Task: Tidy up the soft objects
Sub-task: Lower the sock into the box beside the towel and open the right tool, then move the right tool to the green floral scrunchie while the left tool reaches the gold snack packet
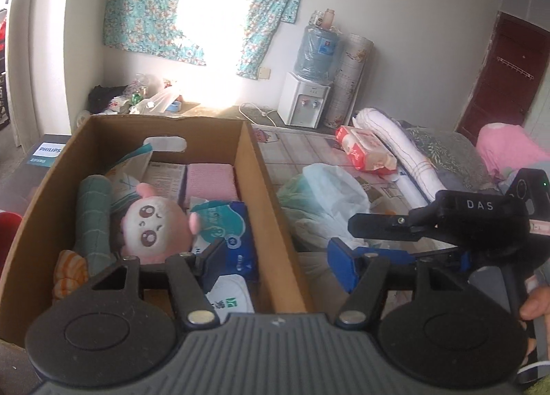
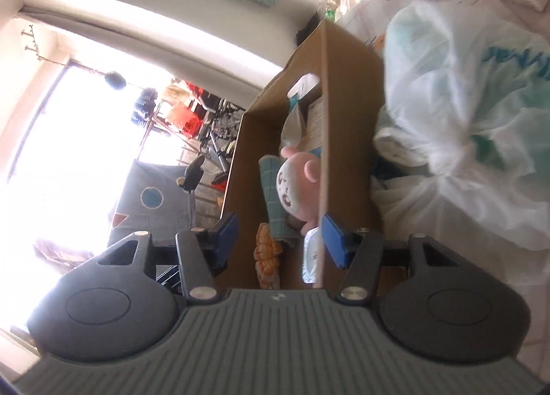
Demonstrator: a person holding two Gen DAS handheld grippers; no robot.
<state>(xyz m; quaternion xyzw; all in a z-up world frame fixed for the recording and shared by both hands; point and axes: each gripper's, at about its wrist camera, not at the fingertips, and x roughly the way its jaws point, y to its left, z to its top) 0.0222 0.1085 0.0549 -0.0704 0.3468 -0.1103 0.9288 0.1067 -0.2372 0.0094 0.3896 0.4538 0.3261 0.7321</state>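
The soft pink and white plush toy (image 1: 154,219) lies inside the brown cardboard box (image 1: 264,188), just ahead of the left tool (image 1: 275,257). That tool is partly open and holds nothing. The right tool (image 2: 280,240) is partly open and empty too. It looks like a new soft thing comes next, maybe the white plastic bag (image 1: 330,188) beside the box, ahead of the left tool's right finger.

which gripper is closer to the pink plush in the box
Left. The left gripper sits open at the cardboard box edge, one finger just beside the pink plush. The right gripper hangs outside the box wall.
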